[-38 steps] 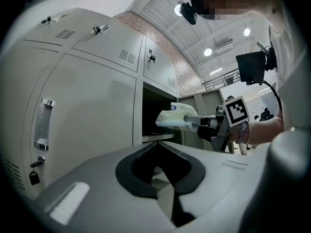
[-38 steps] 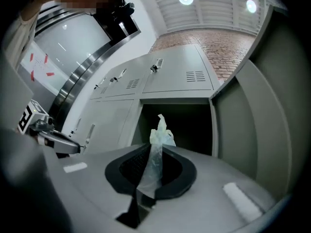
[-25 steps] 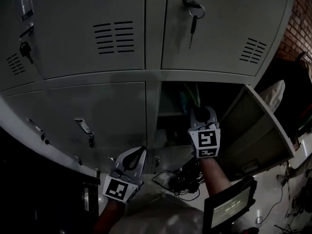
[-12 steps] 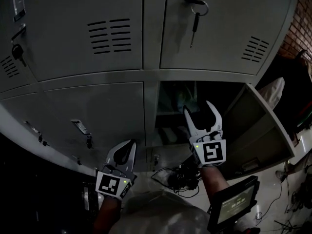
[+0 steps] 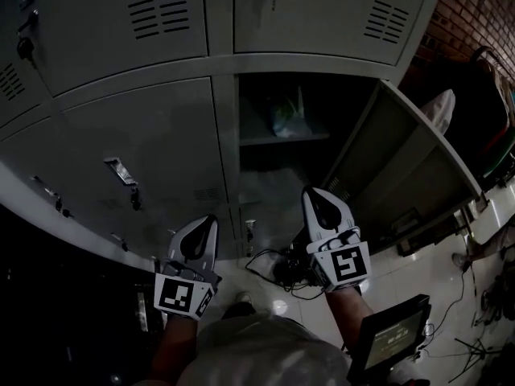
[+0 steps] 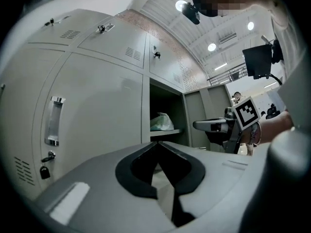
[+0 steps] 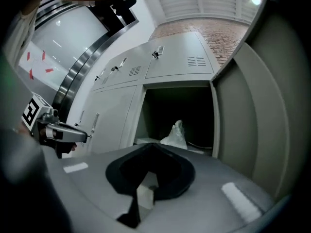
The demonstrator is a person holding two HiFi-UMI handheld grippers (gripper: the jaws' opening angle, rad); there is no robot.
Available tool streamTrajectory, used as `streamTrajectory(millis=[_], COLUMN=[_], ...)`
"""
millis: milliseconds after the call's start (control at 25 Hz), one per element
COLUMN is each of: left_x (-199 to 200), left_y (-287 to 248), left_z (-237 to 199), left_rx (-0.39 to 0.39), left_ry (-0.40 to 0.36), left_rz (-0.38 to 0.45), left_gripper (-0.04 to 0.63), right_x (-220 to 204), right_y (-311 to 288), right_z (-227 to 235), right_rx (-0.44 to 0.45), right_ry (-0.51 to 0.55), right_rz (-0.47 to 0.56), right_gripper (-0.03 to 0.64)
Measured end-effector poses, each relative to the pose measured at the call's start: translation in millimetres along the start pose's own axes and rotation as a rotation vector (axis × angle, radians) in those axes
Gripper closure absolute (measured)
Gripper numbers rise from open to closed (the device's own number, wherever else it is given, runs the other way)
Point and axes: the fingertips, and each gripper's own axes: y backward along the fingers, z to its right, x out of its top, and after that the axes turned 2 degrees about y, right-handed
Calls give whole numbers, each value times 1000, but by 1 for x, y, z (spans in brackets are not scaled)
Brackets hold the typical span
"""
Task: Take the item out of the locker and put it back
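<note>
White plastic bag [image 5: 286,119] sits on the far locker shelf [image 5: 310,137], untouched. Both the left claw [image 5: 208,223] and right claw [image 5: 312,198] hang near, pinched together and empty. I judge the fetch is yet to start, so next I'd open the right and reach in.

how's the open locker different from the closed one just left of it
The open locker has its door swung out to the right; the closed locker is shut flush with the frame. The open locker shows a shelf with a pale bag on it; the closed locker hides whatever is inside. Both are grey metal and sit in the same row.
</note>
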Motion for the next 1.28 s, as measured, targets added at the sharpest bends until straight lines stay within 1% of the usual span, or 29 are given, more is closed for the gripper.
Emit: streamTrajectory(millis=[200, 360, 480, 600, 760, 1000, 1280], left_x=[0, -1, 2, 5, 7, 15, 20], left_y=[45, 89, 121, 142, 152, 160, 160], left_z=[58, 106, 128, 143, 157, 166, 167], left_rx=[17, 44, 77, 77, 35, -6, -12], left_ry=[-17, -25, -23, -26, -21, -28, -27], left_rz=[9, -1, -1, -3, -11, -1, 11], left_gripper=[590, 591, 589, 591, 591, 591, 591], right_x=[-6, -9, -5, 0, 6, 17, 22], right_y=[69, 134, 172, 198, 212, 213, 210], right_z=[-18, -42, -57, -64, -69, -90, -91], right_rx=[50, 119, 154, 146, 126, 158, 165], right_ry=[-46, -45, -64, -74, -91, -89, -87], right_rz=[-6, -40, -55, -50, -46, -22, -10], right_gripper=[617, 617, 617, 617, 617, 617, 617])
